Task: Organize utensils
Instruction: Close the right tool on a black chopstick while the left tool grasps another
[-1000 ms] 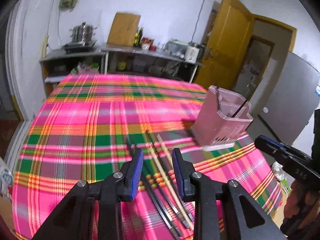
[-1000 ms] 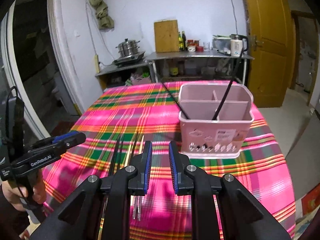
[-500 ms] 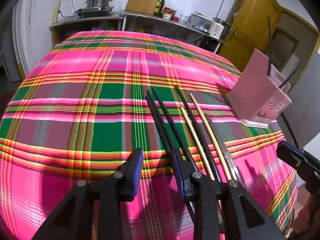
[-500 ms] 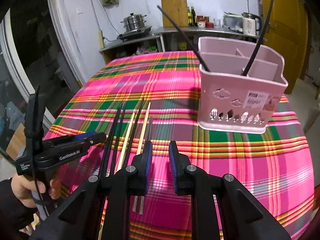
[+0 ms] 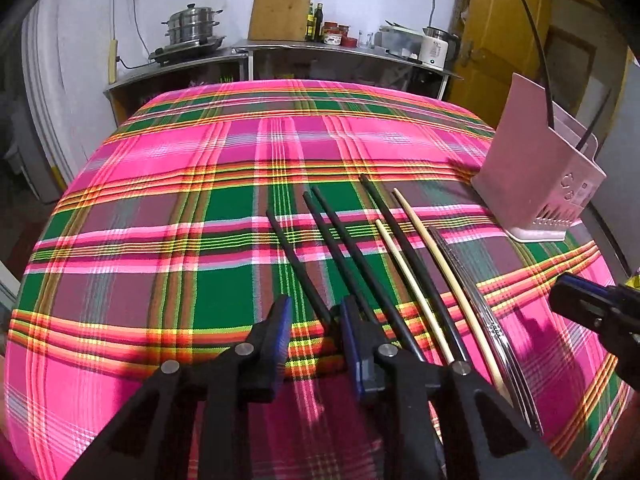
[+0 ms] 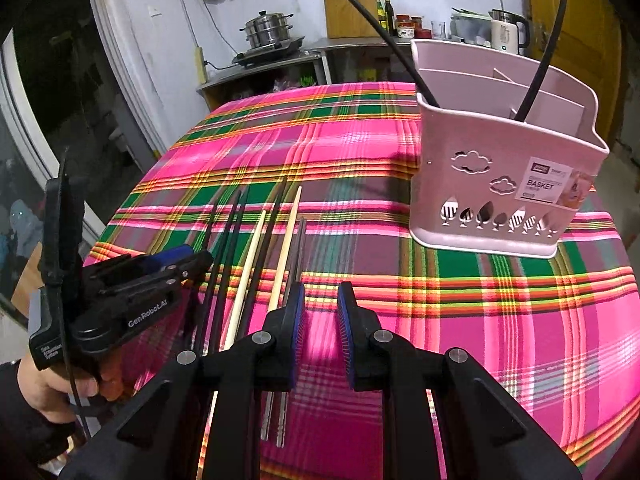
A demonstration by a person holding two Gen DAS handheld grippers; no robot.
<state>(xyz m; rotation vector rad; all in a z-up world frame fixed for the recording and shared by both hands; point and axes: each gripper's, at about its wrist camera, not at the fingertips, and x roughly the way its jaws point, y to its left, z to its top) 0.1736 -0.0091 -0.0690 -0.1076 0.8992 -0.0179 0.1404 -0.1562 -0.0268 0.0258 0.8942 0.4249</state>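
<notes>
My left hand-held gripper, low at frame centre, is spread, its pads straddling the leftmost black chopstick without closing on it. My right hand-held gripper is likewise spread and grips nothing, just right of the steel chopsticks. Black and bamboo chopsticks lie side by side on the plaid worktop. The pink utensil basket, upper right, contains two black chopsticks.

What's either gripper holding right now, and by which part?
Nothing. Left gripper is open, jaws straddling the black chopsticks on the tablecloth, not closed on them. Right gripper is open and empty.
</notes>
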